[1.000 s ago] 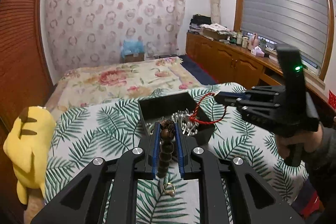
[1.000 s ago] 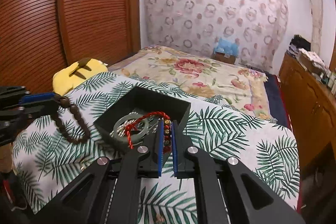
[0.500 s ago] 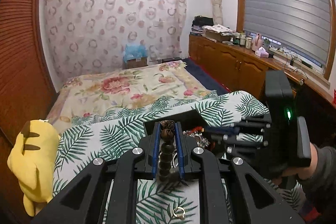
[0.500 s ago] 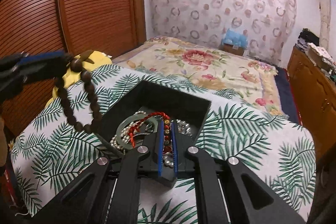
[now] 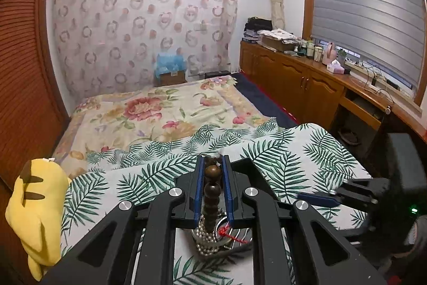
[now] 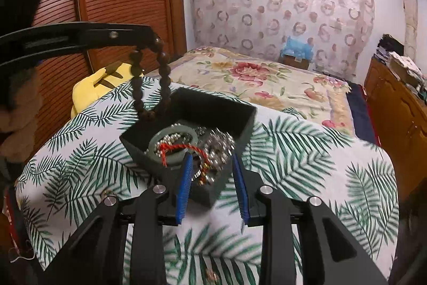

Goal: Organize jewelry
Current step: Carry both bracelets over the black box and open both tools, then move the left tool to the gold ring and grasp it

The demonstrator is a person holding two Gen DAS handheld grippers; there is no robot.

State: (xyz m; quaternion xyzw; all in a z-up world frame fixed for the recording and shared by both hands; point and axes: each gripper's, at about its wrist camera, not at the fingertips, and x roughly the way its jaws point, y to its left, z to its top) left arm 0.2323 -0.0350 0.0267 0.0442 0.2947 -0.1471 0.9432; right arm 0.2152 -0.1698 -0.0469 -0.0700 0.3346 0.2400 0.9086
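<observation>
Beaded bracelet (image 6: pixel 149 82) — gripped by left gripper (image 5: pixel 212 172) jaws — hangs at 10 o'clock over jewelry box (image 6: pixel 226 111); right gripper (image 6: pixel 212 164) jaws open.

Your left gripper (image 6: pixel 149 38) hangs the brown bead bracelet (image 6: pixel 150 82) over the far-left corner of the black box (image 6: pixel 186 108), so that corner is blocked from above. Inside the box, the jade bangle (image 6: pixel 173 143), red cord (image 6: pixel 181 147) and silver beads (image 6: pixel 221 143) crowd the floor up to its near corner. Your right gripper (image 6: pixel 212 172), fingers spread, straddles that near corner. The palm-print cover (image 6: pixel 307 156) lies bare to the right of the box, while the yellow plush (image 6: pixel 106 82) sits off the cover's far-left edge.
</observation>
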